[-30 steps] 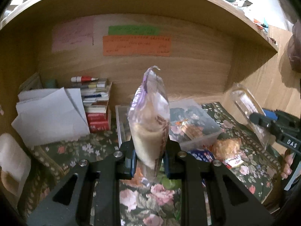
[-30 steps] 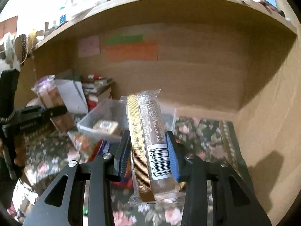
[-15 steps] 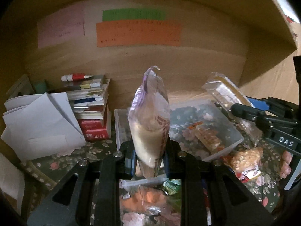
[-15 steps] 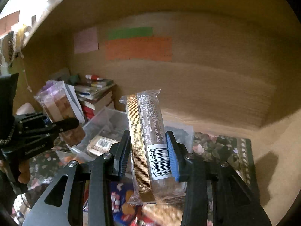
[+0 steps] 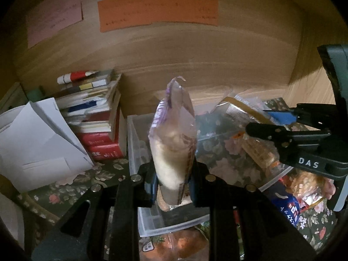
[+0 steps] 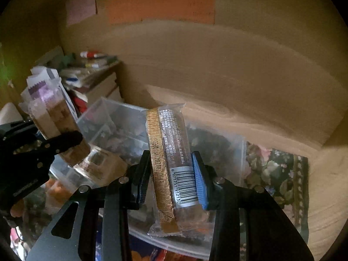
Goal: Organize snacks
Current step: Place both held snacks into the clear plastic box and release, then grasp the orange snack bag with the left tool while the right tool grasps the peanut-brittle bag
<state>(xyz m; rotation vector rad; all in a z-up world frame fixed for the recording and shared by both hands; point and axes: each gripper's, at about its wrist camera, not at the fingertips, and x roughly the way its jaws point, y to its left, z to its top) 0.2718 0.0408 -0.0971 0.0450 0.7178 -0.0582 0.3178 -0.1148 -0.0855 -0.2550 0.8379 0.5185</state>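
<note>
Best done by lowering each packet well inside the clear bin [image 5: 139, 143] before letting go, one side at a time, clear of the packet already lying inside. Left claw [image 5: 173, 181] clamped tight on a pale snack pouch [image 5: 174, 143], upright at frame centre, directly over the bin's near left corner. Right claw [image 6: 171, 180] closed on a wrapped snack bar [image 6: 169, 158], barcode facing the camera, hanging above the bin [image 6: 102, 117]. Both tilted steeply downward, side by side, near each other. Loose snacks [image 5: 304, 187] waiting on the floral tabletop [image 5: 71, 187] at lower right.
</note>
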